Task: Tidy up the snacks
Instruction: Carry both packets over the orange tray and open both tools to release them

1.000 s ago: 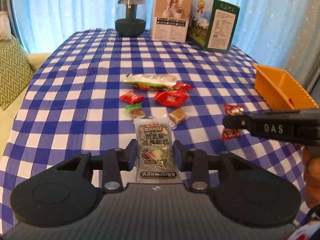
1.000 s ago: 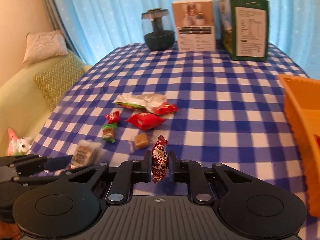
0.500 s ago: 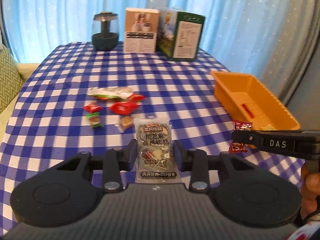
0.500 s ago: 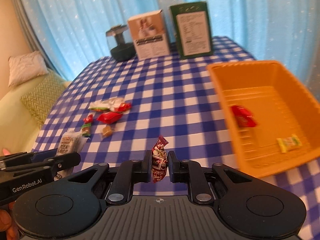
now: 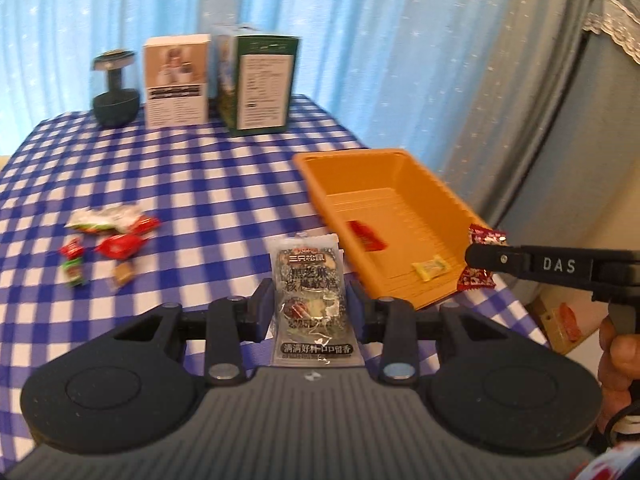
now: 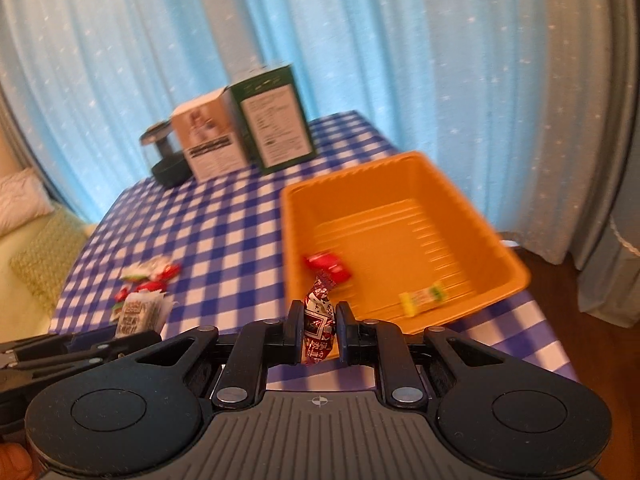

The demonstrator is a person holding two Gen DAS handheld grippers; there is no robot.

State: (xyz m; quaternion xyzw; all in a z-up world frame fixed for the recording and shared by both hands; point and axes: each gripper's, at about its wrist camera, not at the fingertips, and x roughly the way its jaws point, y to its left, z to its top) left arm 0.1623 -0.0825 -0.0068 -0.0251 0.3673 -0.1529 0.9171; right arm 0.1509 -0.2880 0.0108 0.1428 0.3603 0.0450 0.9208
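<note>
My left gripper point(image 5: 311, 307) is shut on a clear packet with a dark printed snack point(image 5: 309, 280), held above the checked table near the front left corner of the orange tray point(image 5: 384, 168). My right gripper point(image 6: 319, 330) is shut on a red-and-white wrapped candy point(image 6: 318, 324), just short of the tray's point(image 6: 400, 172) near rim. In the left wrist view the right gripper point(image 5: 482, 258) reaches in from the right with that candy point(image 5: 476, 280) over the tray's near right corner. A red wrapper point(image 6: 328, 266) and a yellow candy point(image 6: 424, 298) lie in the tray.
Several loose snacks point(image 5: 108, 240) lie on the blue checked tablecloth point(image 5: 200, 184) to the left. At the back stand a dark jar point(image 5: 116, 96), a white box point(image 5: 176, 80) and a green box point(image 5: 260, 84). Blue curtains hang behind; a sofa point(image 6: 36, 256) is left of the table.
Both grippers have swung right and risen with their snacks still held. The orange tray has come from the right edge to near the middle, and the loose snacks have slid left.
</note>
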